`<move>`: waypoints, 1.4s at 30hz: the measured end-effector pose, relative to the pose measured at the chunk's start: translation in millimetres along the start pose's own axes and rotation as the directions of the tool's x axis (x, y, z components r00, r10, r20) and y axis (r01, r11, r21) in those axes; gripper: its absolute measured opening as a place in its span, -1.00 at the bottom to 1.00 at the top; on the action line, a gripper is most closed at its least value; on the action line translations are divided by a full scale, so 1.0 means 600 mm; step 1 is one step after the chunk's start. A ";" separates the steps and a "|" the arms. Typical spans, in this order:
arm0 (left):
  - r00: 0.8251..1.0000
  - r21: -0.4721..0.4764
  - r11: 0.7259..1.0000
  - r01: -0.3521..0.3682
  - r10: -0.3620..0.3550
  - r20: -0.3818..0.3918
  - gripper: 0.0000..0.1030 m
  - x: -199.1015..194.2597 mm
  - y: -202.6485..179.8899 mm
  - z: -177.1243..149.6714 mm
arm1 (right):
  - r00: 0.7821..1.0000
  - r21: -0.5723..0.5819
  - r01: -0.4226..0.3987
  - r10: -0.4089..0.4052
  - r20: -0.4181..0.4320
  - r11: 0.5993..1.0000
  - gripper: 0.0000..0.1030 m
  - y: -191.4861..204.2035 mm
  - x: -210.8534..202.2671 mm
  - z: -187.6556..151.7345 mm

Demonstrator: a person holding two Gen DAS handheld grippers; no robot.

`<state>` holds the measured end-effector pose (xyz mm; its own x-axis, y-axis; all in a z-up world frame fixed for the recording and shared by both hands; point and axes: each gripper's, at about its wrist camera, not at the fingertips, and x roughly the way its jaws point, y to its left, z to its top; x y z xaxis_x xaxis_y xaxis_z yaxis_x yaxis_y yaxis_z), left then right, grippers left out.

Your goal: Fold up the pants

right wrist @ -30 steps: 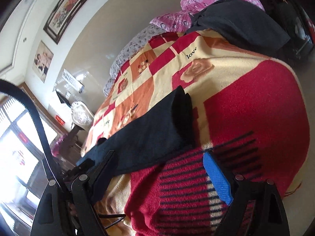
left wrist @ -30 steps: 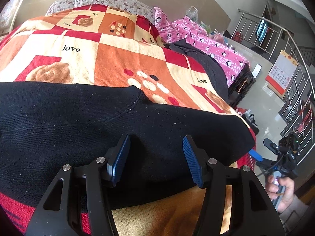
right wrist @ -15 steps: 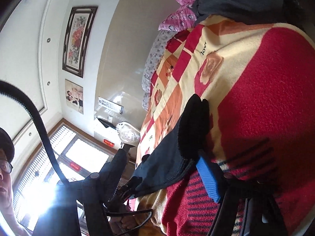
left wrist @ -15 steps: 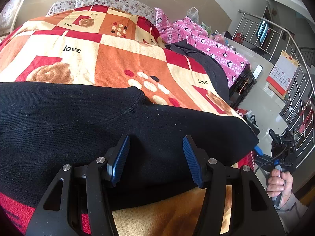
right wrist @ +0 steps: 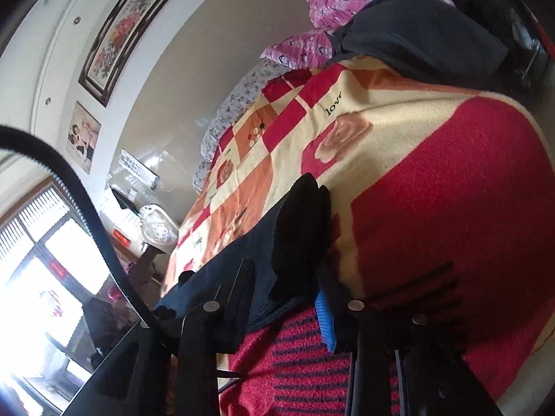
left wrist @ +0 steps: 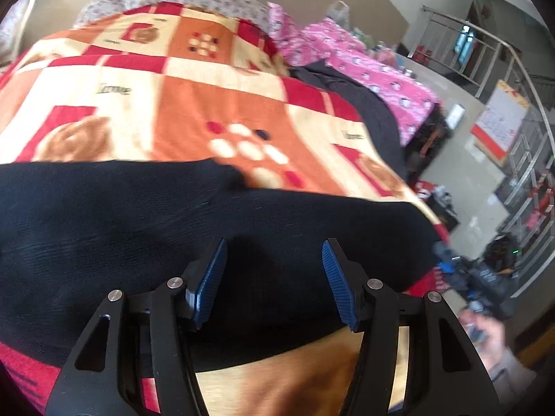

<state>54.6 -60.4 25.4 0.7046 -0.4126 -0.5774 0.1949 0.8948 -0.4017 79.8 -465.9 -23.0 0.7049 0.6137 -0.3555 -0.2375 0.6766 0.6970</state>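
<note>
Black knit pants [right wrist: 298,235]: soft, limp; right gripper [right wrist: 282,284] closing around the end ahead; left gripper [left wrist: 274,277] half-open, holding nothing.

left gripper [left wrist: 274,277] points fwd and down, jaws apart, blue pads [left wrist: 208,286] facing each other w/ a clear gap between; nothing pinched. right gripper [right wrist: 288,298] is tilted, jaws closing, dark cloth bunched between them (whether the pads press it yet can't be told). its blue pad [right wrist: 326,322] shows on one side only; the other finger is a dark silhouette. a hand [left wrist: 489,336], blurred, grips the right gripper's handle at lower right of the left view.
</note>
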 end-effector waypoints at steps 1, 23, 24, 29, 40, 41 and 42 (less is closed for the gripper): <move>1.000 0.004 1.000 0.022 -0.022 -0.001 0.09 0.004 -0.017 0.010 | 0.999 -0.049 0.040 -0.040 0.007 0.998 -0.46 0.013 0.000 -0.001; 0.864 0.458 0.856 0.242 0.024 -0.503 0.17 0.256 -0.378 0.095 | 0.920 -0.579 0.390 -0.330 0.210 0.716 -0.81 0.170 0.019 -0.079; 0.862 0.481 0.849 0.218 0.064 -0.503 0.17 0.262 -0.382 0.090 | 0.918 -0.592 0.394 -0.331 0.217 0.703 -0.81 0.174 0.020 -0.083; 0.877 0.500 0.858 0.119 0.146 -0.458 0.17 0.269 -0.370 0.088 | 0.918 -0.608 0.393 -0.331 0.219 0.690 -0.81 0.178 0.022 -0.088; 0.911 0.325 0.939 0.114 0.032 -0.412 -0.75 0.247 -0.317 0.115 | 0.916 -0.637 0.395 -0.334 0.222 0.661 -0.81 0.189 0.020 -0.096; 0.914 0.310 0.943 0.122 0.015 -0.404 -0.79 0.243 -0.312 0.118 | 0.916 -0.646 0.396 -0.333 0.225 0.653 -0.81 0.195 0.020 -0.100; 0.920 0.298 0.946 0.126 0.001 -0.393 -0.81 0.238 -0.306 0.118 | 0.916 -0.659 0.395 -0.332 0.227 0.640 -0.81 0.201 0.021 -0.101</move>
<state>167.8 -271.2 67.2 0.3803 -0.4455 -0.8105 0.4769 0.8453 -0.2409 19.2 -351.8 18.8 0.8758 0.2448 -0.4159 -0.3138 0.9437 -0.1052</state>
